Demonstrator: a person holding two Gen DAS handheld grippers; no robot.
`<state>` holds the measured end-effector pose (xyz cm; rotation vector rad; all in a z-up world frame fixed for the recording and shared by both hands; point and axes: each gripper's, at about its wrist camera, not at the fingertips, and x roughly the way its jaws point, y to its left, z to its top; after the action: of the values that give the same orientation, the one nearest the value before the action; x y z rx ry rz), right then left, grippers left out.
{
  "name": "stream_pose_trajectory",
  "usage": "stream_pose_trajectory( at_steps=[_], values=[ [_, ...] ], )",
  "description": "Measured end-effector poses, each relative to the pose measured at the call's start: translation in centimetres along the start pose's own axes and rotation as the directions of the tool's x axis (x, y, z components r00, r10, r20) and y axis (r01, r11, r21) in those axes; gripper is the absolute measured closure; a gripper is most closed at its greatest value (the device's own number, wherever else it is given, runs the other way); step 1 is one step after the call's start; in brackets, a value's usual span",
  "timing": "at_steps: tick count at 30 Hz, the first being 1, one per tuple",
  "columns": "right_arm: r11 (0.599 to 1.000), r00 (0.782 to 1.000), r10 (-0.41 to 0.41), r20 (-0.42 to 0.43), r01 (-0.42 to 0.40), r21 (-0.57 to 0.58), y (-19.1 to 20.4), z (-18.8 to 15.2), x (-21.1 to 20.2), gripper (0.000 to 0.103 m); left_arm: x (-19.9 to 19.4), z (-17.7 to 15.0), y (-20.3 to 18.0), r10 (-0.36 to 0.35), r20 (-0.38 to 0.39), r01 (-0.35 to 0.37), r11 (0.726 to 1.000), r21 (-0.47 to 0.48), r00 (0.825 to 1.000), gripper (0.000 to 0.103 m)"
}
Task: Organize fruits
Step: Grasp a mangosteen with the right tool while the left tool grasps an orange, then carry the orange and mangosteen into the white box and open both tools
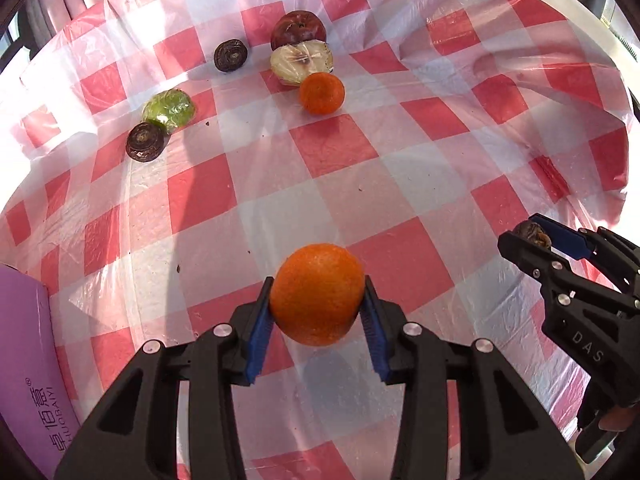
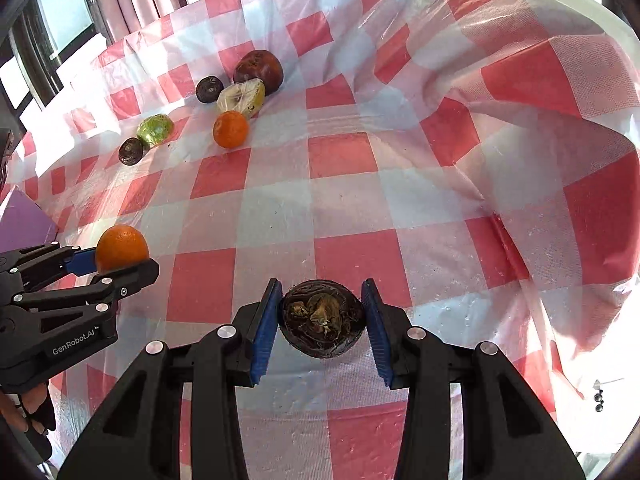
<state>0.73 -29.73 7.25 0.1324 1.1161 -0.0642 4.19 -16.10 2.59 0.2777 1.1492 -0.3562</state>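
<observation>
While clamped, orange looks round, pebbled

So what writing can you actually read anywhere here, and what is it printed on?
"GenRobot.AI": on the left gripper body.
"DAS": on the right gripper body; possibly more letters out of view.
"HUOBAIYI" with an ® mark: on the purple box, beside Chinese characters I can't read reliably.
</observation>
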Motion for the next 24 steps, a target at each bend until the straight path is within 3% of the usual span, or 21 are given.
stream_pose_trajectory(
  at_steps=[5, 9, 14, 24],
  values=[
    [0.997, 0.998, 0.042, -0.038, -0.044, -0.062, 4.5, -1.7, -1.1, 0.062, -2.5, -4.1, 3.7, 0.053, -0.069, -0.055, 0.998, -0.023, 0.996, 0.062],
    [0.993, 0.996, 0.071, -0.050, -0.075, -0.093, 8.0, -2.4, -2.5, 0.062, -5.0, -6.0, 6.1, 0.071, -0.078, -0.074, 0.997, -0.037, 0.994, 0.062],
    [0.987, 0.995, 0.091, -0.035, -0.095, -0.133, 12.3, -2.6, -4.2, 0.062, -8.1, -7.0, 8.6, 0.058, -0.049, -0.062, 0.995, -0.081, 0.997, 0.062],
    [0.980, 0.994, 0.103, -0.020, -0.105, -0.169, 18.1, -2.8, -6.6, 0.062, -12.3, -9.3, 12.3, 0.045, 0.016, -0.044, 0.996, -0.082, 0.999, 0.062]
  ],
)
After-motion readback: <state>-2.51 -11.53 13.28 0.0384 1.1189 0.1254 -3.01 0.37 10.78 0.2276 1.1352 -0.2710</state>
